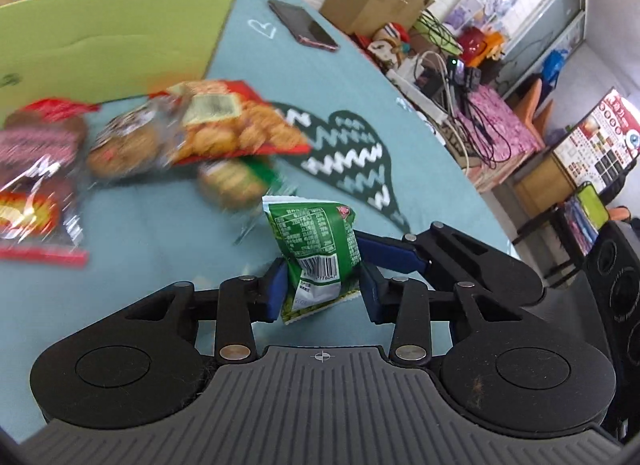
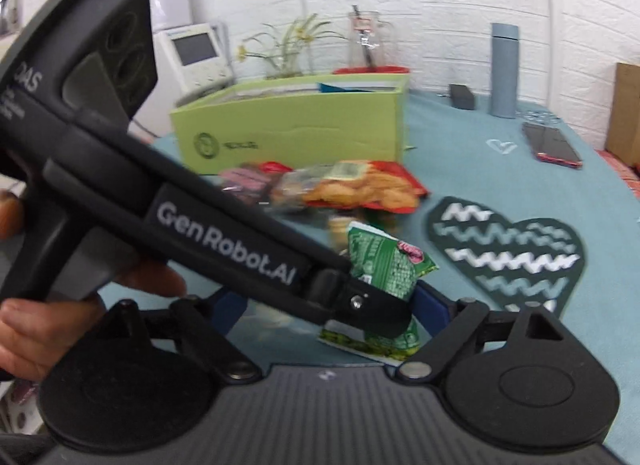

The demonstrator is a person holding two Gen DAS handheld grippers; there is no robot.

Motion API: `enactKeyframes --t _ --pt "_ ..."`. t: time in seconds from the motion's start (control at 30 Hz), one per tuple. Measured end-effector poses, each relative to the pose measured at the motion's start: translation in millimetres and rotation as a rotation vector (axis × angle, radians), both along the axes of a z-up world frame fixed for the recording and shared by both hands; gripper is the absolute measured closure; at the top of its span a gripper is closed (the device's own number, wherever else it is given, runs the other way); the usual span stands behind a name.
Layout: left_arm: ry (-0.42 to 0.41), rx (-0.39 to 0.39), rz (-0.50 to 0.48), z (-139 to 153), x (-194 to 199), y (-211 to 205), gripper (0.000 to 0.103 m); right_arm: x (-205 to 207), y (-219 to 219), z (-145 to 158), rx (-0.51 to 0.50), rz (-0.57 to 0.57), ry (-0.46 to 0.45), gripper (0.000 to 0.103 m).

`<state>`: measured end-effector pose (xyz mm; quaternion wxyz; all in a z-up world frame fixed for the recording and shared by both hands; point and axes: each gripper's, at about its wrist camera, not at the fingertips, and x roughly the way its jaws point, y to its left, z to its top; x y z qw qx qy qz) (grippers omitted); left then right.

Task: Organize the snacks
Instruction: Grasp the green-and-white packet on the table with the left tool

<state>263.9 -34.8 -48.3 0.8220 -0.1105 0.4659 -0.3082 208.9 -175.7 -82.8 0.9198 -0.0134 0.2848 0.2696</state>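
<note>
The left gripper (image 1: pixel 322 289) is clamped on the green snack packet (image 1: pixel 316 253), standing it upright just above the teal tablecloth (image 1: pixel 160 249); the right gripper (image 2: pixel 332 313) waits beside it, jaws spread. The pickup looks done (grip seems secure), so next comes carrying it to the green box (image 1: pixel 108 37).

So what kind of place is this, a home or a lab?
Most likely a lived-in home room: a table under a teal cloth, a potted plant by the white brick wall, and toys and cables cluttering a side shelf.
</note>
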Motion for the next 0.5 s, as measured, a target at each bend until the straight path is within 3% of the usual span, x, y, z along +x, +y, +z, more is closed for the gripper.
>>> enactKeyframes --t 0.3,0.43,0.5 --pt "-0.002 -0.012 0.176 0 -60 83 0.082 -39 75 1 -0.016 0.166 -0.008 0.01" --pt "-0.071 -0.018 0.235 10 -69 98 0.041 -48 70 7 -0.042 0.105 -0.037 0.01" --pt "-0.104 -0.028 0.225 12 -71 96 0.039 -50 66 7 -0.044 0.079 -0.032 0.01"
